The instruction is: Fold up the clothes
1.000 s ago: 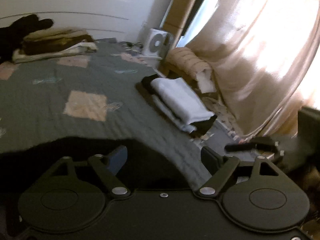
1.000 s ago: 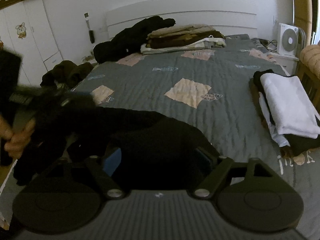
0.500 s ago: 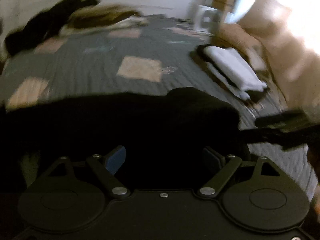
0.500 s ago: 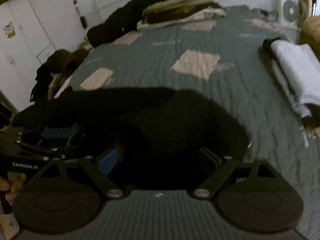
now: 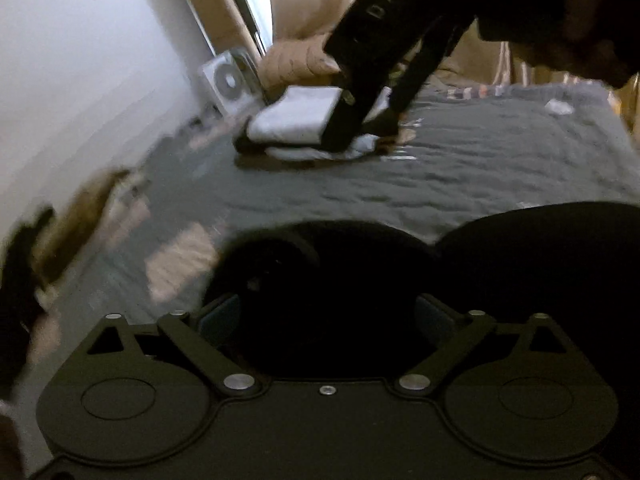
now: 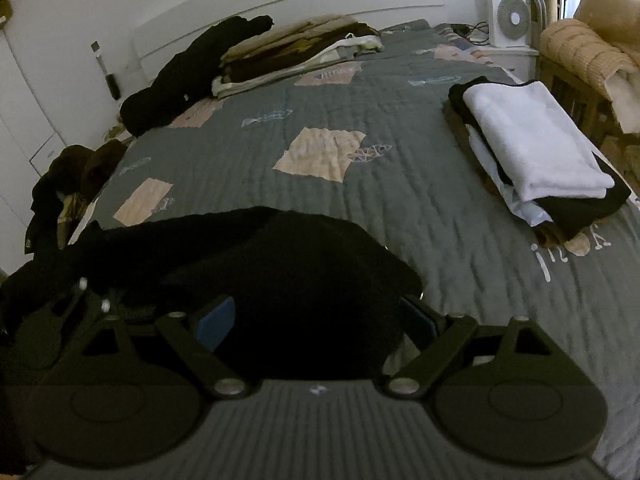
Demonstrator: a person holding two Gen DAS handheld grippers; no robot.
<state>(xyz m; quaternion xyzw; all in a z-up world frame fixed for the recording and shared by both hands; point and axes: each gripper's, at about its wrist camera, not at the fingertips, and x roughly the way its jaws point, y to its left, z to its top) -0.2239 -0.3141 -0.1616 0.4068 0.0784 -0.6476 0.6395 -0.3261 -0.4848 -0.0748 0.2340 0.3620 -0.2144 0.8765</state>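
A black garment (image 6: 280, 272) lies spread on the near part of the grey quilted bed (image 6: 400, 200). My right gripper (image 6: 316, 316) is low over it, its jaws wide apart, and the cloth fills the gap between the blue pads (image 6: 214, 322) without being pinched. My left gripper (image 5: 326, 308) is also down on the black garment (image 5: 332, 272). Its jaws are opening, with cloth lying between the pads (image 5: 220, 316) but not pressed. The right tool's black body (image 5: 372, 40) crosses the top of the left wrist view. Part of the left tool's frame (image 6: 86, 300) shows at the lower left.
A folded stack topped by a white piece (image 6: 532, 148) sits at the bed's right edge. Folded clothes (image 6: 296, 48) and a black heap (image 6: 192, 68) lie by the headboard. A white fan (image 6: 510, 16) and a wicker chair (image 6: 580, 52) stand right of the bed, and more clothes (image 6: 76, 172) left.
The left view has rolled and dropped toward the black garment, now facing the folded stack and curtain. The left jaws have widened. The right view has steadied over the same garment.
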